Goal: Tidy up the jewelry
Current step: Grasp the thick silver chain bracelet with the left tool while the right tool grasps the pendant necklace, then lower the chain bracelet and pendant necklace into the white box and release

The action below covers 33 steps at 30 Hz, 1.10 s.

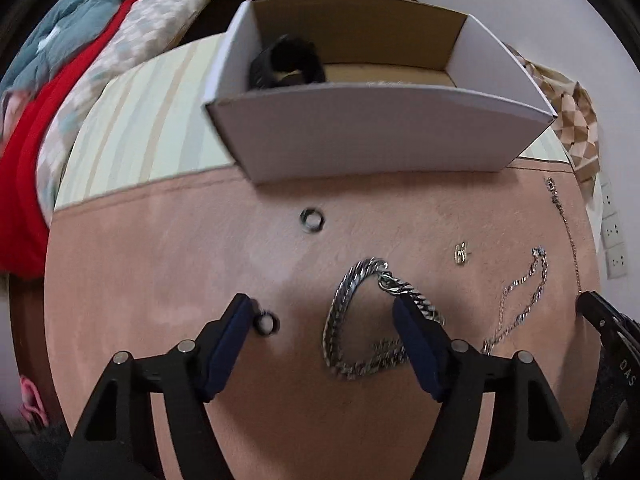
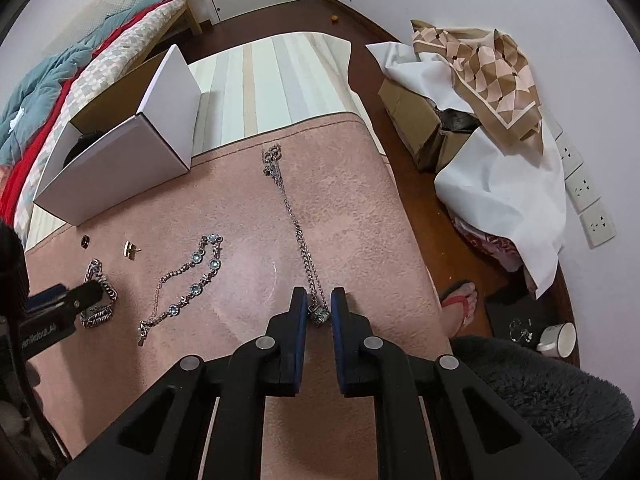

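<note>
Jewelry lies on a pink cloth [image 1: 160,280]. My left gripper [image 1: 322,308] is open just above it; a thick silver curb chain [image 1: 340,320] lies between its fingers, and a dark ring [image 1: 267,323] sits by the left finger. Another ring [image 1: 312,220] lies farther ahead, before a white open box [image 1: 360,136] holding a black item [image 1: 288,62]. My right gripper [image 2: 319,300] is nearly closed around the pendant end [image 2: 320,314] of a long thin chain [image 2: 296,224]; whether it grips it is unclear. A blue-stone bracelet [image 2: 192,276] and a gold earring [image 2: 130,249] lie to its left.
A striped cloth [image 2: 272,88] covers the table's far part. A bed with red and teal bedding [image 2: 48,92] is at the left. Cardboard boxes under white and checkered cloths [image 2: 488,128] stand on the floor at right, with wall sockets, a mug [image 2: 558,338] and a sandaled foot [image 2: 460,304].
</note>
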Available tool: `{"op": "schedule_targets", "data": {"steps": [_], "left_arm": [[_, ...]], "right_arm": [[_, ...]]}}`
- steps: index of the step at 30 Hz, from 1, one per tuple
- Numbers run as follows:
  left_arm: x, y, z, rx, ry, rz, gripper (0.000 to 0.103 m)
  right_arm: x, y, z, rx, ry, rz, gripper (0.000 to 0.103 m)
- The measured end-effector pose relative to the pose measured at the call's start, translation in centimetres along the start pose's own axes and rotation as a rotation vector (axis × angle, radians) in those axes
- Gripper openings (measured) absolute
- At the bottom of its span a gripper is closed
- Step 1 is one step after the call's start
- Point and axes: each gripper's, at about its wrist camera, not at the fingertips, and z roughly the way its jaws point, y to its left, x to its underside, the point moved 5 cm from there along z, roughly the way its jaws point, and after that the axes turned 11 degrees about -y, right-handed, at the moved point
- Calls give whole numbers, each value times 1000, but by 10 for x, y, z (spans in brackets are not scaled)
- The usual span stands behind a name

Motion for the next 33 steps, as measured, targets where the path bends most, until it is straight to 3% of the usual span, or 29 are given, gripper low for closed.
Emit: {"op": "schedule_targets", "data": {"steps": [2, 3, 5, 6, 13, 21, 33], "left_arm": [[-4, -5, 1, 19, -11, 22, 66], [-5, -7, 1, 24, -19, 32, 56], [-8, -13, -2, 40, -36, 64, 28], [-10, -17, -2, 45, -35, 77, 6], [-4, 4, -10, 67, -15, 16, 6], [-9, 38, -46, 73, -78, -68, 5], [-43, 36, -92, 117, -170, -43, 5]], "right_arm": [[0, 0, 0, -4, 1, 3, 12], [0, 1, 0, -7, 2, 5, 12], [0, 1, 0, -11, 5, 5, 12], [0, 2, 0, -15, 7, 5, 12], [-3, 2, -6, -31, -4, 14, 12], [-16, 8, -28, -100, -42, 36, 12], [-64, 33, -93, -253, -128, 49, 12]]}}
